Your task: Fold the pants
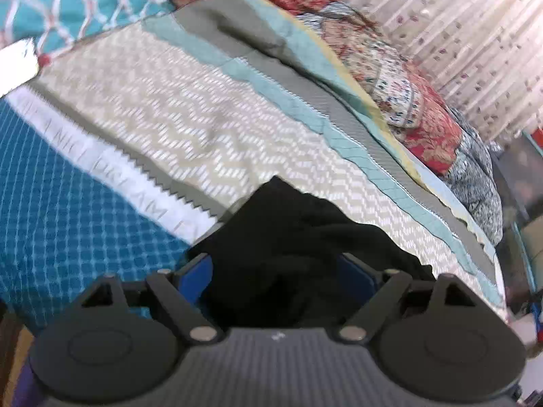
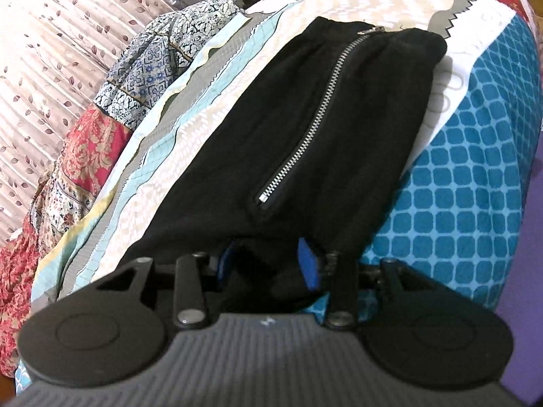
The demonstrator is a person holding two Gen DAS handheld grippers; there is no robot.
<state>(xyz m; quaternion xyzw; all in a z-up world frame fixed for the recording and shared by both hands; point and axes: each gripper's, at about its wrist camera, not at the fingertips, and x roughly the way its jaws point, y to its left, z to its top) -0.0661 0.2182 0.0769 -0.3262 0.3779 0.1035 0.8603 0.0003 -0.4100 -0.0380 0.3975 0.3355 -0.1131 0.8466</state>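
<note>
Black fabric pants (image 2: 305,129) with a silver metal zipper (image 2: 319,112) lie lengthwise on a bed (image 2: 475,186) covered by a patchwork bedspread of teal grid print, beige zigzag weave and grey and pale blue strips. In the right wrist view the pants stretch away from the camera, the zipper running diagonally along them, and their near end bunches up between the blue pads of the right gripper (image 2: 269,264). That gripper stands at a narrow opening with its pads pressed onto the bunched black cloth, so it is holding the pants. In the left wrist view, which is blurred, another part of the black pants (image 1: 298,237) lies just ahead of the left gripper (image 1: 275,271). Its jaws stand wide apart, the blue fingers (image 1: 198,278) set out to either side of the dark cloth without pressing on it. Whether the cloth touches the pads there I cannot tell. Along the far edge of the bed lies a heap of red and blue floral cloth (image 1: 424,115), and behind it hangs a pale curtain with small leaf print (image 1: 458,34). The same floral heap (image 2: 101,129) and curtain (image 2: 51,51) appear on the left of the right wrist view.
</note>
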